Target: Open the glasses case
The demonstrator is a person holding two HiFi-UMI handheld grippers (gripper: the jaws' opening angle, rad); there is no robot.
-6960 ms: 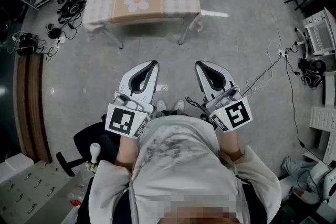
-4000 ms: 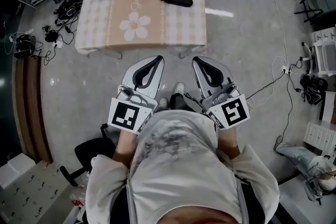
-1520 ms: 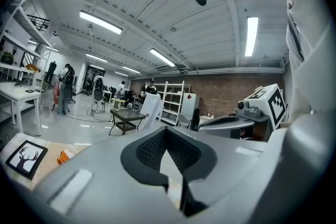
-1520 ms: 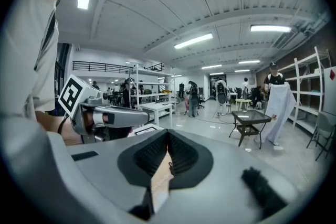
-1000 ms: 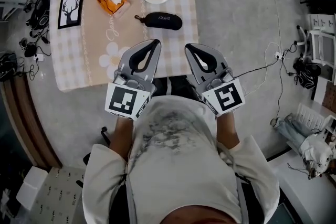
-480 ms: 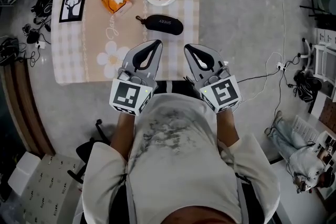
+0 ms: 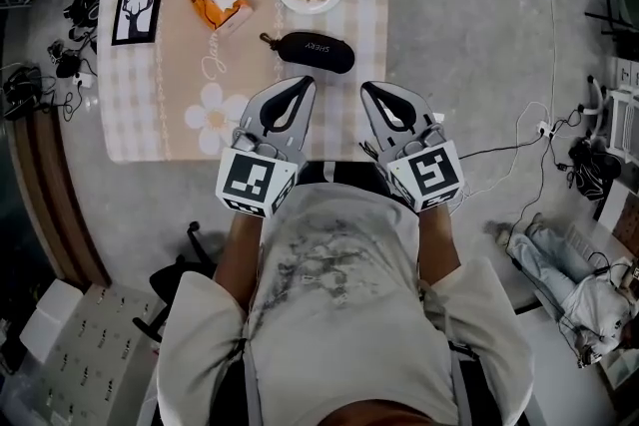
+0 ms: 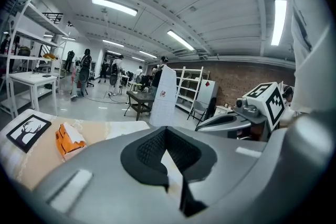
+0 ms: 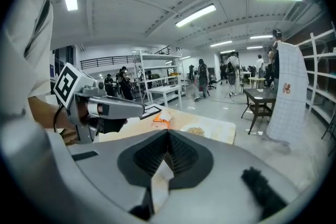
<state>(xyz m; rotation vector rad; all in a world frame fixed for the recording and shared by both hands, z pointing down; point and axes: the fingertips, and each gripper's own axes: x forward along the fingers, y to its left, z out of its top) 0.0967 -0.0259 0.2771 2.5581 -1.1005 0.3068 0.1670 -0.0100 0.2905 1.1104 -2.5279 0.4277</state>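
The black glasses case (image 7: 316, 52) lies shut on the checked table (image 7: 150, 115), just past the tips of both grippers. Its long side runs left to right, with the zip pull (image 7: 265, 38) at its left end. The left gripper (image 7: 299, 82) has its jaws together and holds nothing. So does the right gripper (image 7: 368, 88). The left one looks a little nearer the case.
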